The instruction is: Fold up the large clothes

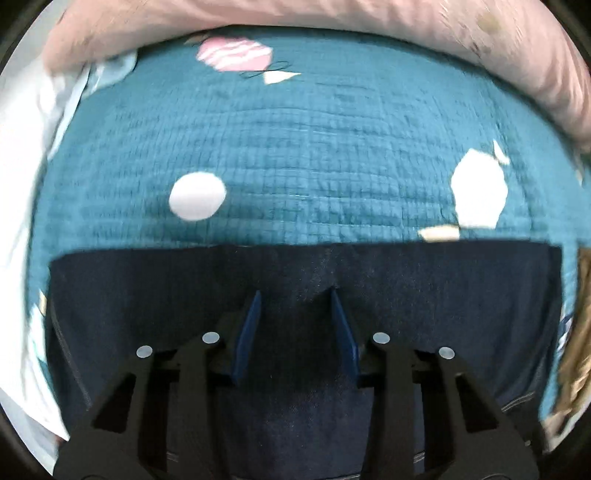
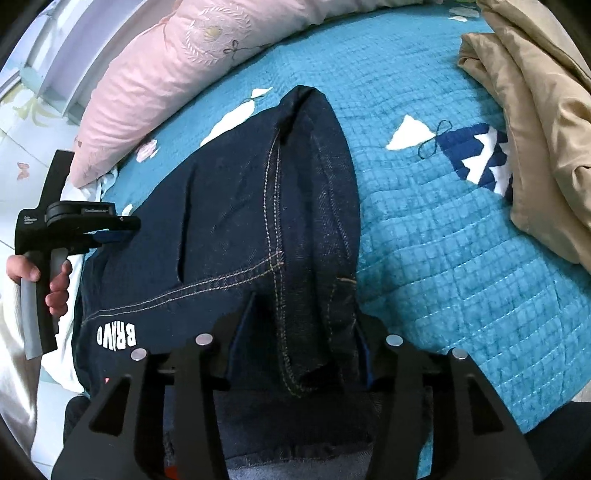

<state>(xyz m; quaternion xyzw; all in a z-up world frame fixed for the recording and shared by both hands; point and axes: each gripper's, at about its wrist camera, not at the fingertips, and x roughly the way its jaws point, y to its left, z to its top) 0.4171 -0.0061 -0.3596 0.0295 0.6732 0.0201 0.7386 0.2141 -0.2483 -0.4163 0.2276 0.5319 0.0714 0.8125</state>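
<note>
Dark blue jeans (image 1: 443, 295) lie folded on a teal quilt (image 1: 295, 147). My left gripper (image 1: 295, 301) points straight down onto them, its fingertips apart on the denim with a small hump of cloth between them. The blue pad faces stay bare. In the right wrist view the jeans (image 2: 229, 206) stretch away as a long folded leg with tan stitching and a white "BRAVO" print. My right gripper (image 2: 301, 314) stands either side of a thick seam fold, jaws apart. The left gripper (image 2: 118, 230), held by a hand (image 2: 55, 284), sits at the jeans' left edge.
A long pink pillow (image 2: 155, 81) runs along the quilt's far side and shows in the left wrist view as the pink pillow (image 1: 332, 14). A crumpled tan garment (image 2: 535, 129) lies on the quilt (image 2: 443, 240) at the right. White bedding hangs at the left edge.
</note>
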